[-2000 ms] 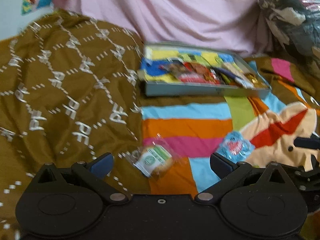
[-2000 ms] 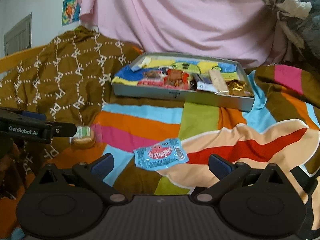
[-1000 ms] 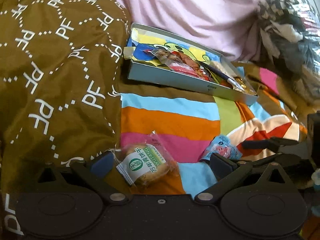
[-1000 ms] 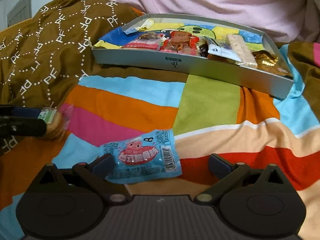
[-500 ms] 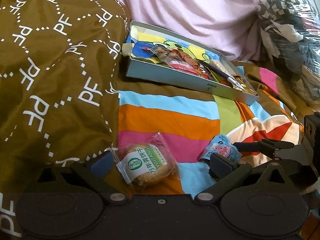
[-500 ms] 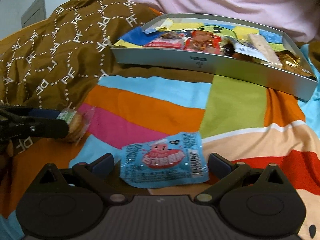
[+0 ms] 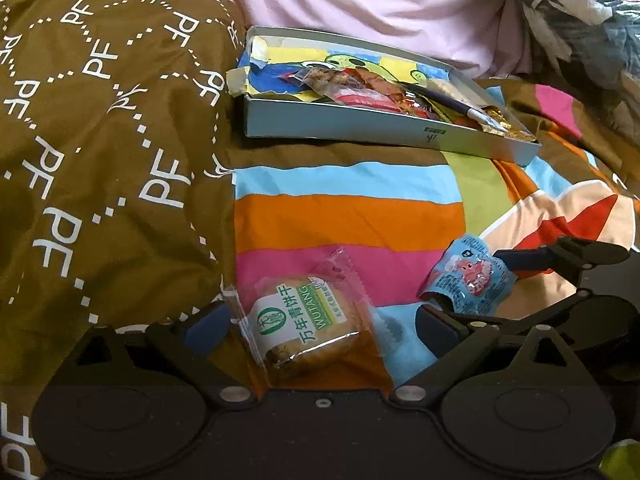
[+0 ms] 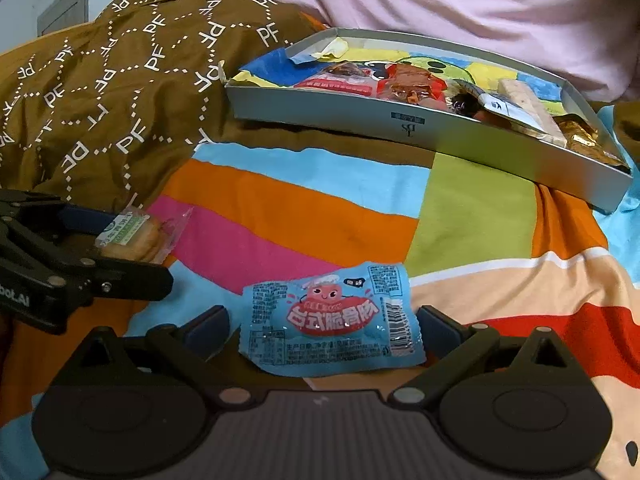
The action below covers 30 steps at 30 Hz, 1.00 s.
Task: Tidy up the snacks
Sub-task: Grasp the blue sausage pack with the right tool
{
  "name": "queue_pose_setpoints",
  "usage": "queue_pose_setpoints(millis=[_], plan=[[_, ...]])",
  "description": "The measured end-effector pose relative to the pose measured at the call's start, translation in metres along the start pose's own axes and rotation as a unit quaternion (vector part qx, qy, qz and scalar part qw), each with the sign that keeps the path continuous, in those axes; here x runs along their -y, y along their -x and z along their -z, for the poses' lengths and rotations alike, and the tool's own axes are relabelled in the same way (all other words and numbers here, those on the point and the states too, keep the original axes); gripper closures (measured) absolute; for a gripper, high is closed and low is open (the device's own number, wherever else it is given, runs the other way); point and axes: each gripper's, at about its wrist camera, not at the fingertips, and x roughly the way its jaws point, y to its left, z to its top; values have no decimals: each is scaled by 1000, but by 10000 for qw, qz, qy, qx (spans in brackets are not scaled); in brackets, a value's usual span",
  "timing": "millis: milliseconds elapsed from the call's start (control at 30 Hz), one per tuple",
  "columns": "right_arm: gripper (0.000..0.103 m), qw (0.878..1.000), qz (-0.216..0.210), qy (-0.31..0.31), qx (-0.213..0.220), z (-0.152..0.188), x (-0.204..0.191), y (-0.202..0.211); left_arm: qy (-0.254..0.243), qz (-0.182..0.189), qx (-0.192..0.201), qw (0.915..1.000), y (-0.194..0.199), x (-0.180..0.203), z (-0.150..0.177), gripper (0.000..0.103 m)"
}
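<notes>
A round pastry in a clear wrapper with a green-and-white label point(image 7: 308, 324) lies on the striped blanket between the fingers of my left gripper point(image 7: 322, 328). Its jaws are closing, but the pads are not pressing on the wrapper. The right wrist view shows that pastry point(image 8: 132, 232) inside the left gripper point(image 8: 138, 248). A blue snack packet with a red cartoon point(image 8: 332, 316) lies between the wide-open fingers of my right gripper point(image 8: 322, 326), its edges close to both pads. From the left wrist, the blue packet point(image 7: 468, 276) sits in the right gripper point(image 7: 464, 280).
A shallow grey tray point(image 7: 360, 124) point(image 8: 360, 108) holding several snack packets rests further back on the bed. A brown quilt printed with "PF" point(image 7: 100, 140) is heaped at the left. Pink cloth point(image 7: 380, 8) rises behind the tray, and a plastic-wrapped bundle point(image 7: 580, 20) sits at the back right.
Both grippers have come down and forward, so the pastry now lies between the left fingers and the blue packet between the right fingers. The left view has rolled slightly.
</notes>
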Motion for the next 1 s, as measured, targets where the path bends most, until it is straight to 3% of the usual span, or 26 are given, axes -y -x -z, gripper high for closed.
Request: queue_pose_setpoints(millis=[300, 633, 1000], plan=[[9, 9999, 93, -35, 79, 1, 1, 2, -53, -227, 19, 9997, 0, 3, 1, 18], [11, 9998, 180, 95, 49, 1, -4, 1, -45, -190, 97, 9998, 3, 4, 3, 31], [11, 9996, 207, 190, -40, 1, -6, 0, -113, -182, 118, 9997, 3, 6, 4, 35]])
